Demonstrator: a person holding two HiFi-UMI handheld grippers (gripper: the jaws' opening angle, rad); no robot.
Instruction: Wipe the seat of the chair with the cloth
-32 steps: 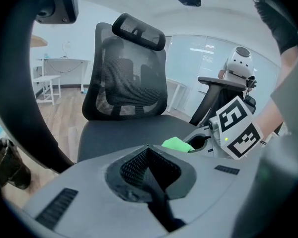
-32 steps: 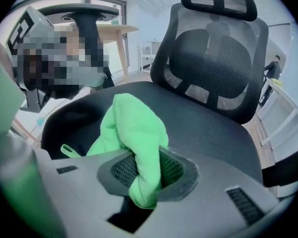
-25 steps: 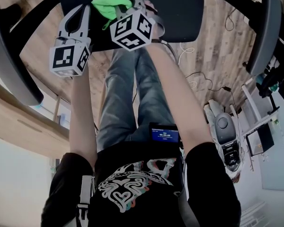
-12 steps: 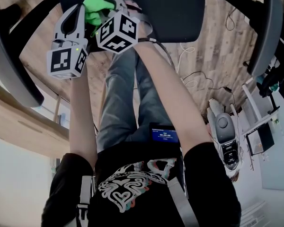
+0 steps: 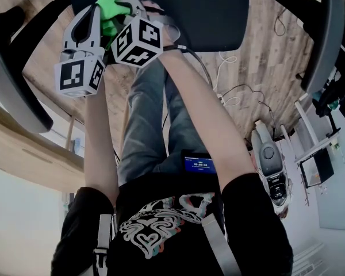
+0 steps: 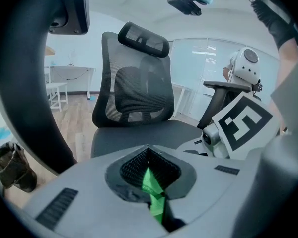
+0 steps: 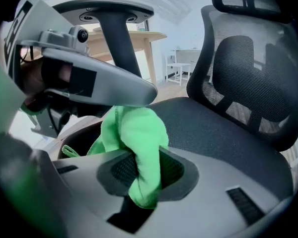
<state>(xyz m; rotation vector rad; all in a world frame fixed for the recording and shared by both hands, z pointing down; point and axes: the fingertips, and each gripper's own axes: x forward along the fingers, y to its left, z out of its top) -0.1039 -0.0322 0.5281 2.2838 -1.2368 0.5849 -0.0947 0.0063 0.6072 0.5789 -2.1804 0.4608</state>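
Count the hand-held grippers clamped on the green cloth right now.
2. The left hand-held gripper pinches a thin fold of the cloth; the right hand-held gripper clamps its bulk, both over the chair seat.

Both arms stretched forward, forearms bare, converging. Left gripper and right gripper sat side by side, close together, marker cubes toward body. Left jaws pinched thin fold of cloth. Right jaws clamped cloth's bulk.
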